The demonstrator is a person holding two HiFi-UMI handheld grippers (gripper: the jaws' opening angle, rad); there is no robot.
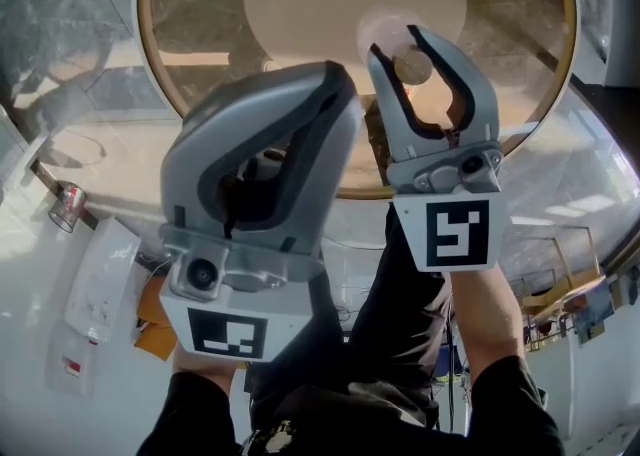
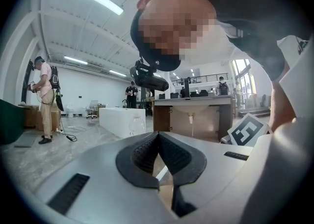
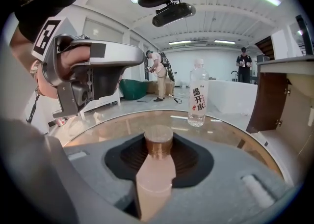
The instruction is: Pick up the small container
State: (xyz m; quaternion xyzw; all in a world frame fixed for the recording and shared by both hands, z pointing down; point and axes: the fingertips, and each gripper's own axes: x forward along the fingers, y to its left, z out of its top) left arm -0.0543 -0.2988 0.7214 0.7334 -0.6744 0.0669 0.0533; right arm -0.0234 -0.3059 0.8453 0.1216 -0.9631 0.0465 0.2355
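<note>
Small brown cylindrical container, flat-topped, sits between the grey fingers of the right gripper, whose dark ribbed pads press against its sides in a firm grasp. From the head view, it shows as a round disc framed by the two curved fingers, above the pale centre of a round glass worktop with a wooden rim. Whether its base touches the glass cannot be made out. The right gripper view shows a clear plastic water bottle with a white label and red characters standing upright on the same worktop, beyond the container and well apart from it. The left gripper is held just beside the right one, off the near edge of the worktop. Its black ribbed fingers are clenched tip to tip with nothing between them. Both grippers carry white cubes with black square markers, and the person's forearms in dark sleeves reach up from the bottom of the head view.
</note>
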